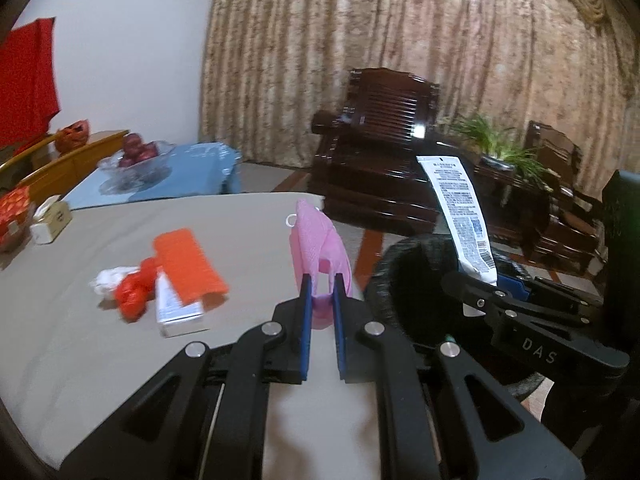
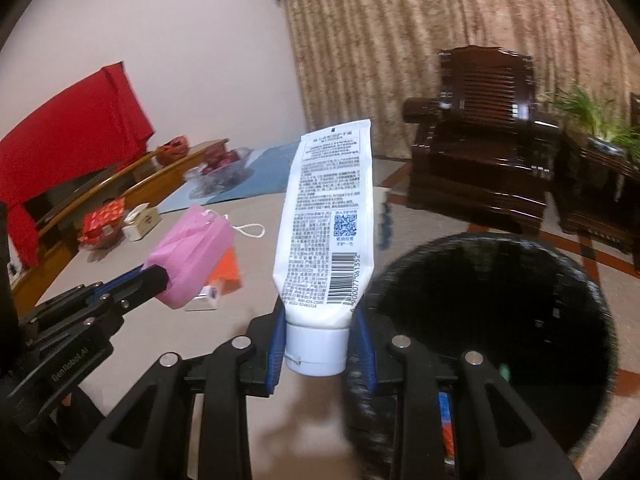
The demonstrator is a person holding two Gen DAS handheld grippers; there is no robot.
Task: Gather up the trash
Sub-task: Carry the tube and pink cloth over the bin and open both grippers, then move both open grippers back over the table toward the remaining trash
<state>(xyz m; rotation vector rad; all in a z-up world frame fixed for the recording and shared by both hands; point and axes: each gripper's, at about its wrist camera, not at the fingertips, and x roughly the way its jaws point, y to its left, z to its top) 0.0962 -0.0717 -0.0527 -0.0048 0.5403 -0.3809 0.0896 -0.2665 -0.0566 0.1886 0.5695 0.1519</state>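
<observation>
Left gripper (image 1: 321, 286) is clamped on a pink sponge (image 1: 320, 240): soft, folded, textured surface, a white cord loop at its far end. The sponge is pinched thin between the blue pads and sticks up and away from the jaws, clear of the table (image 1: 120, 320). In the right wrist view the same sponge (image 2: 192, 256) is seen as a chunky pink block with the cord trailing behind it.

Right gripper (image 2: 318, 340) is gripping a white tube (image 2: 326, 220) by its cap end. The tube is held upright, crimped end on top; its back is covered in fine black print, with a blue QR code and a barcode near the bottom. The cap is pale, blue-grey white. From the left wrist view the tube (image 1: 460, 216) is seen leaning left, over a black bin (image 1: 412, 276).

The bin (image 2: 500, 320) is round, dark inside, and stands on the floor just right of the table, near both grippers. Neither item is in it.

Left on the table, left of the grippers: an orange sponge (image 1: 188, 266) lying over a white box (image 1: 176, 308), a crumpled red wrapper (image 1: 134, 294), a white tissue wad (image 1: 106, 282). All are touching or overlapping in one cluster. Edges are blurred.
</observation>
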